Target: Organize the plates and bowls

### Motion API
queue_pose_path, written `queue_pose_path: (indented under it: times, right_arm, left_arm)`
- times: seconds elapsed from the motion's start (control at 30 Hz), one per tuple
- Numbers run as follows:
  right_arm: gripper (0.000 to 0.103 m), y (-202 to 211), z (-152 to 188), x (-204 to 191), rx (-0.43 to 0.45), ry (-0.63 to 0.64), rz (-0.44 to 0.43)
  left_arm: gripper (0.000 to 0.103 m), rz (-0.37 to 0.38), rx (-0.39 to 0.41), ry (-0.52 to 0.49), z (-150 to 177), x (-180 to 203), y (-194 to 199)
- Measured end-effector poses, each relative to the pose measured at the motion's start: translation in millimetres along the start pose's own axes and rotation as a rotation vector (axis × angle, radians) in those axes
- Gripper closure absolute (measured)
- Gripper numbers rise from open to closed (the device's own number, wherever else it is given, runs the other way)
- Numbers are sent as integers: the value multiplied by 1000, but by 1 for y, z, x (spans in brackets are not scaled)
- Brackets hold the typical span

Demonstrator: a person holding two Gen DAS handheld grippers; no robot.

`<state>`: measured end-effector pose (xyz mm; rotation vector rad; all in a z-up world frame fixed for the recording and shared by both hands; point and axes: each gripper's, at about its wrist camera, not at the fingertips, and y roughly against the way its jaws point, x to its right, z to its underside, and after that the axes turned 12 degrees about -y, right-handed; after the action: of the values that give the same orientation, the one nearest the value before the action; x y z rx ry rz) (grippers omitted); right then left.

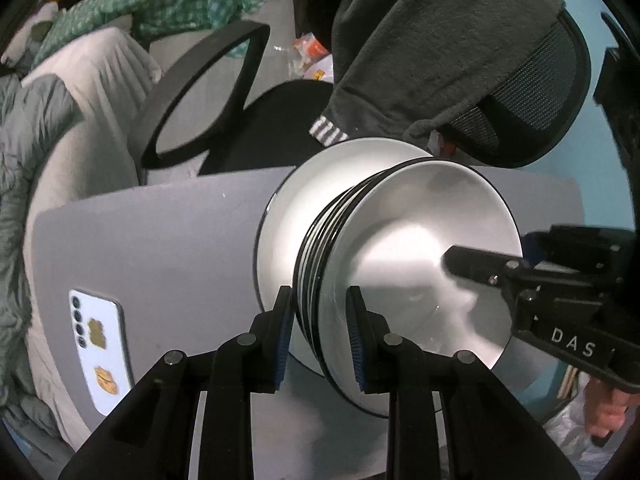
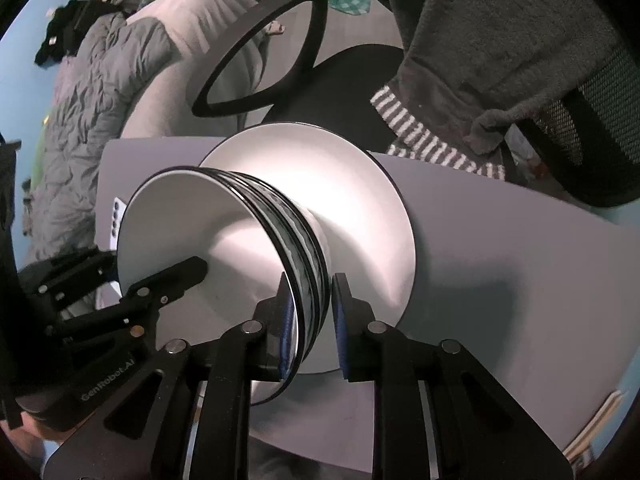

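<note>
A stack of white bowls with black outsides (image 1: 404,256) sits on a white plate (image 1: 296,216) on the grey table (image 1: 160,240). My left gripper (image 1: 320,320) has its fingers either side of the stack's near rims, one pad inside the top bowl and one outside. My right gripper (image 2: 310,312) straddles the rims on the opposite side of the bowl stack (image 2: 208,236), which rests on the plate (image 2: 360,200). Each gripper also shows in the other's view, the right one (image 1: 520,280) and the left one (image 2: 160,284), reaching into the top bowl.
A white phone (image 1: 98,344) lies face down on the table's left part. A black office chair (image 1: 256,120) draped with a grey garment (image 1: 432,40) stands behind the table. A bed with bedding (image 1: 80,80) is at the far left.
</note>
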<state>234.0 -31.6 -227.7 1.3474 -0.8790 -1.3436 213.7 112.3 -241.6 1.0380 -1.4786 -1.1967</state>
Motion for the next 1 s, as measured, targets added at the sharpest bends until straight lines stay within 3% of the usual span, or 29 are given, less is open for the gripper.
queue_pose_path:
  times: [0.13, 0.2, 0.3, 0.5, 0.57, 0.73, 0.87, 1.0]
  right_arm:
    - [68, 12, 1, -3, 68, 53, 64]
    - [67, 21, 3, -4, 91, 61, 72]
    - [62, 34, 7, -3, 126, 70, 78]
    - [53, 70, 22, -7, 209, 101, 100]
    - [51, 80, 28, -9, 233, 113, 107]
    - [46, 109, 50, -14, 295, 133, 111]
    - [43, 128, 65, -20, 332, 126, 87]
    - [41, 147, 85, -26, 387, 125, 77]
  left_arm:
    - [65, -44, 24, -22, 1, 1, 10]
    - [63, -46, 34, -22, 3, 1, 16]
    - [53, -54, 62, -16, 6, 0, 30]
    - [46, -109, 130, -44, 20, 7, 67]
    - [38, -119, 147, -46, 26, 9, 78]
    - [36, -131, 200, -33, 45, 17, 111]
    - [25, -129, 264, -2, 62, 22, 139]
    - [24, -149, 310, -2, 77, 28, 160]
